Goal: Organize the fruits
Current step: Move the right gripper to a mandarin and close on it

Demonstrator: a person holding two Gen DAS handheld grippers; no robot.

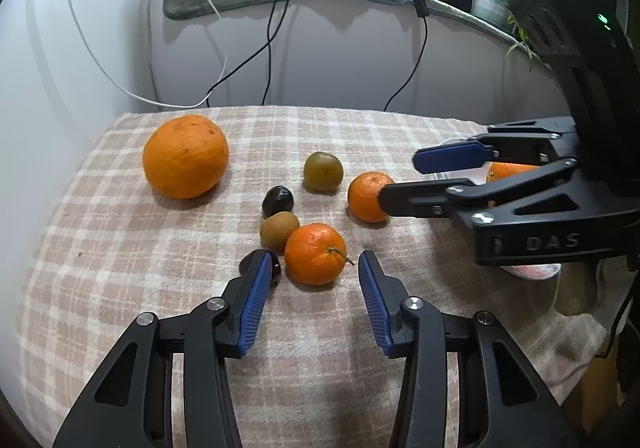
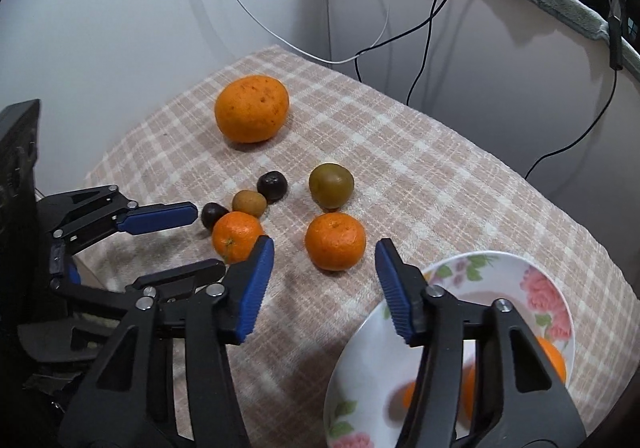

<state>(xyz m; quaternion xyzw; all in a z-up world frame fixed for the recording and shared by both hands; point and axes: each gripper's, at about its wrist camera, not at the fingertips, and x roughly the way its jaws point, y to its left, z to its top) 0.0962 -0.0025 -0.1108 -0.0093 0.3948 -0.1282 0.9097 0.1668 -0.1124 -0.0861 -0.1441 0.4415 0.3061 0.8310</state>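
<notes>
Two grippers — left gripper [image 1: 310,302], right gripper [image 2: 324,288] — tilted down over mandarins [image 2: 335,241].

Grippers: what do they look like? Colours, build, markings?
Both alike: the left gripper and right gripper have black linkage arms with silver pivot screws and ribbed blue pads on the fingers. In the left wrist view, the right gripper's body reads "DAS", and a green light glows on its housing. No cables or sleeves visible.

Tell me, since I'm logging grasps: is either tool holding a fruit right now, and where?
Nothing is held. The left tool and right tool are both open, each with a tangerine just ahead.
</notes>
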